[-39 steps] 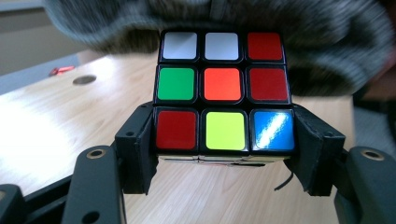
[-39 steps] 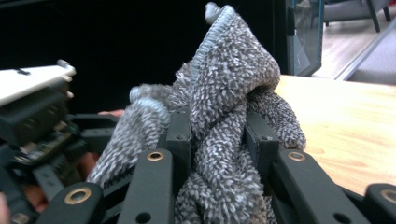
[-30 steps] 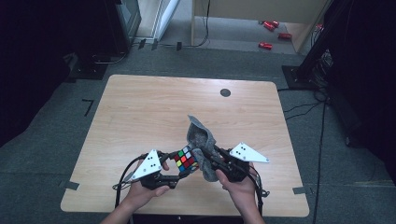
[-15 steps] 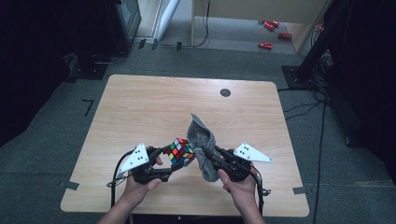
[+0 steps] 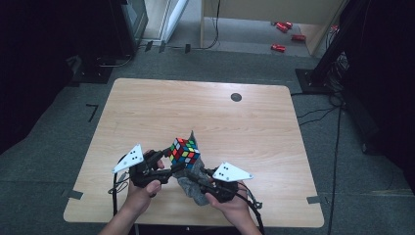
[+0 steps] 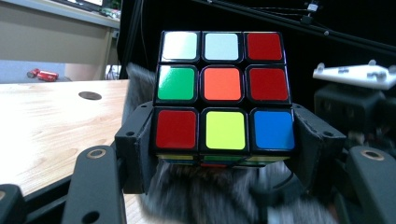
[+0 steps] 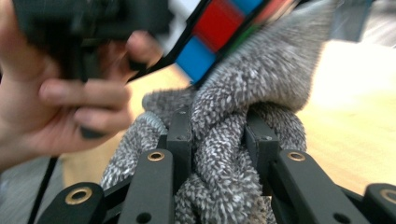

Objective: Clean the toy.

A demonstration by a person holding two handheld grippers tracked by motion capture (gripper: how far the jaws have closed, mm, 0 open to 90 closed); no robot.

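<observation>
**A:** Start big. What's under me?

**B:** The wooden table (image 5: 147,112), pale grain, with a small dark round disc (image 5: 236,97) set in it near the far edge. I'm working over the near edge, both hands low in the high view.

**A:** And the cloth?

**B:** Grey cloth (image 5: 193,181), nubbly, bunched up between my two grippers. My right gripper (image 7: 218,126) has a thick fold of it pinched: the jaws stand close together with the cloth squeezed through the gap and spilling down either side. One corner of it pokes up behind the cube.

**A:** So the right one isn't empty.

**B:** No, clamped on that cloth. In the high view my right gripper (image 5: 198,178) sits just right of the bundle, its grey plate on top.

**A:** Now the cube.

**B:** Puzzle cube (image 6: 223,93), lifted off the table, tilted in the high view (image 5: 183,152). My left gripper (image 6: 223,135) grips its bottom layer, one jaw on each side, spread as wide as the cube and pressed against it. Facing my camera: white, white, red on top; green, orange, red; then red, yellow, blue.

**A:** Cube and cloth touching?

**B:** Yes, the cloth lies right against the cube's underside.
</observation>
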